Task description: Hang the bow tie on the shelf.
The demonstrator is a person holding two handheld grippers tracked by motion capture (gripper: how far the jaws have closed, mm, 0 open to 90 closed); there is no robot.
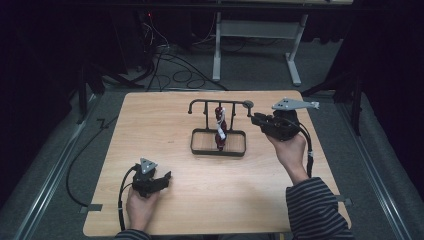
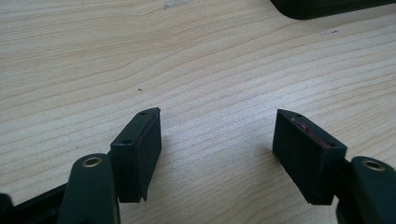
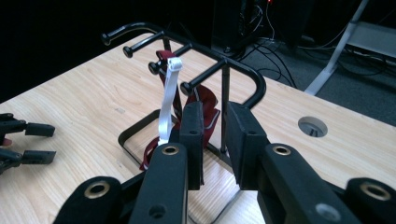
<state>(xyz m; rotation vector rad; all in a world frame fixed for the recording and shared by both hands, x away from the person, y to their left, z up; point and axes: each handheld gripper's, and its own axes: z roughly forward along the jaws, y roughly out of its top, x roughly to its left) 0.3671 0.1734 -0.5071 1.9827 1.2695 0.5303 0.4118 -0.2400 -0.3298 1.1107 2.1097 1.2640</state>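
Rack sits a bit past the middle of the table, black wire thing with pegs up top and a red and white strap hanging off one peg down into its base. Right gripper is up by the rack's right end, jaws nearly together with just a narrow gap, nothing between them. Left gripper rests near the front left edge, jaws wide apart over bare wood, lots of free tabletop between it and the rack.
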